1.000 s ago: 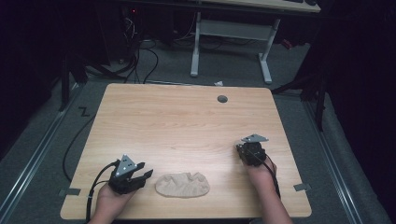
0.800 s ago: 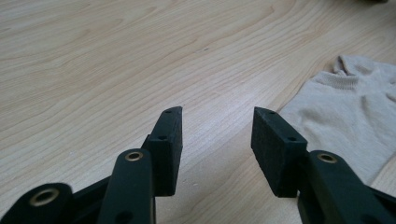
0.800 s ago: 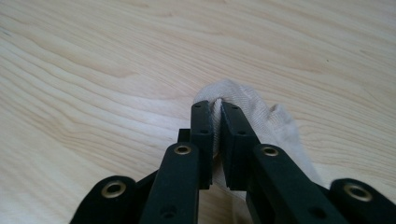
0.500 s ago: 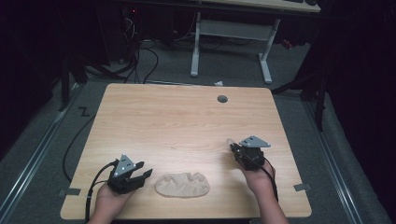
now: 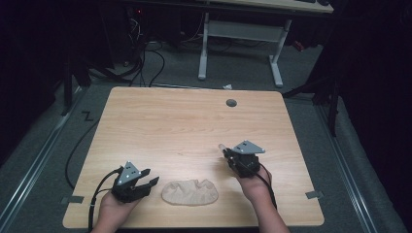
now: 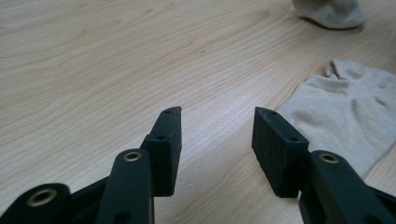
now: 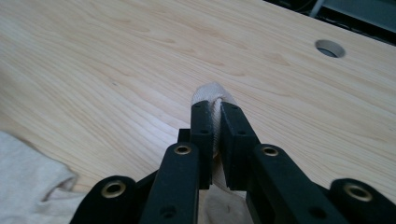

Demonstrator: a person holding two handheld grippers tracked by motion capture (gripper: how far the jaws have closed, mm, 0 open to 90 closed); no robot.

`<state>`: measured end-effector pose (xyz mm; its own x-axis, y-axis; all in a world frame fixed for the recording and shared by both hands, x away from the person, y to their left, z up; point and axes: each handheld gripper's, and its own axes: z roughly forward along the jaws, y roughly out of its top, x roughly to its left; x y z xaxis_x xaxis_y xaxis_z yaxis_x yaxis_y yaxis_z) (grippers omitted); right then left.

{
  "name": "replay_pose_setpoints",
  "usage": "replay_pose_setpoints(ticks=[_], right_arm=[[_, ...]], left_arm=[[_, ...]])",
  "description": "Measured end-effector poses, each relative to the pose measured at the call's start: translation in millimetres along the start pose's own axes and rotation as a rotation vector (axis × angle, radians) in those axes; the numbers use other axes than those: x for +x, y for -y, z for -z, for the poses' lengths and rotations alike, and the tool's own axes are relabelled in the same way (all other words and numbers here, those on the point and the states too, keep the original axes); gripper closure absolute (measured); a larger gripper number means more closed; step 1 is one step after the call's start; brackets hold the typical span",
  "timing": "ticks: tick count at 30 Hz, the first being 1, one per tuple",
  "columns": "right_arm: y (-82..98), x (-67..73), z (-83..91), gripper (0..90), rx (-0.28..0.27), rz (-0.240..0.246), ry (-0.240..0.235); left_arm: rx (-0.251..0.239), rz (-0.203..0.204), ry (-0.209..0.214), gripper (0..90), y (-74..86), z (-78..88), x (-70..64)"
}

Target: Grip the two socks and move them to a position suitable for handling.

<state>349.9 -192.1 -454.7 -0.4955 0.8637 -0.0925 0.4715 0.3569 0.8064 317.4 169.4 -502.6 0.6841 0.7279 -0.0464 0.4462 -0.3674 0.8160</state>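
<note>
A beige sock (image 5: 189, 192) lies flat near the table's front edge, between my two hands. My left gripper (image 5: 148, 182) rests just left of it, jaws open and pointing at it with nothing between them; in the left gripper view the gripper (image 6: 217, 116) stands a short way from the sock's cuff (image 6: 341, 112). My right gripper (image 5: 226, 153) is lifted off the table to the right, shut on a second beige sock (image 7: 212, 93). A fold of that second sock pokes out past the gripper tips (image 7: 214, 109) and the rest hangs below the jaws.
The light wooden table (image 5: 184, 126) has a round cable hole (image 5: 231, 103) at the far right. A cable trails from each gripper toward the front edge. Beyond the table are a desk frame (image 5: 243, 39) and floor cables.
My right gripper has moved left and risen a little with the sock pinched in it. The left gripper and the flat sock have stayed where they were.
</note>
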Motion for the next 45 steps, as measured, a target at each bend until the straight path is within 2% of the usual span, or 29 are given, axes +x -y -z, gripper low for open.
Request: replay_pose_setpoints(ticks=[4,7,12,17,22,27,32,36,39,41,45], right_arm=[[-10.7,15.2,-2.5,84.5,-0.019,0.021,-0.031],[-15.6,26.1,-8.5,84.4,-0.021,0.032,-0.053],[-18.2,29.1,-19.5,84.0,-0.014,0.021,-0.071],[-12.5,12.4,-39.7,83.8,0.022,-0.024,-0.052],[-3.0,-16.4,-52.1,83.7,0.057,-0.093,-0.014],[15.0,-44.7,-51.0,83.5,0.096,-0.152,0.037],[34.7,-59.0,-40.1,82.0,0.11,-0.19,0.054],[51.1,-64.6,-28.1,81.6,0.115,-0.216,0.057],[61.4,-64.8,-23.0,81.1,0.137,-0.216,0.064],[68.6,-63.5,-20.2,80.8,0.156,-0.199,0.074],[80.3,-57.7,-13.8,80.6,0.156,-0.22,0.04]], left_arm=[[0.005,-0.009,-0.001,52.9,-0.3,0.2,-0.8],[0.004,0.002,0.002,52.8,-0.4,-1.2,-0.7],[0.003,-0.012,-0.001,52.7,-1.1,-1.1,-1.2],[0.001,-0.003,0.001,52.7,-0.1,-1.1,-0.4],[0.01,-0.008,0.005,52.7,0.3,-1.2,0.0],[0.011,-0.007,0.01,52.6,0.3,-2.5,-0.3],[0.021,-0.015,0.01,52.0,-0.1,-4.9,-2.9],[0.026,-0.013,0.01,51.8,-0.4,-6.8,-5.1],[0.031,-0.02,0.011,51.8,-0.6,-7.2,-6.5],[0.033,-0.021,0.007,51.7,-0.4,-7.8,-7.2],[0.039,-0.017,0.007,51.5,-0.4,-8.9,-6.6]])
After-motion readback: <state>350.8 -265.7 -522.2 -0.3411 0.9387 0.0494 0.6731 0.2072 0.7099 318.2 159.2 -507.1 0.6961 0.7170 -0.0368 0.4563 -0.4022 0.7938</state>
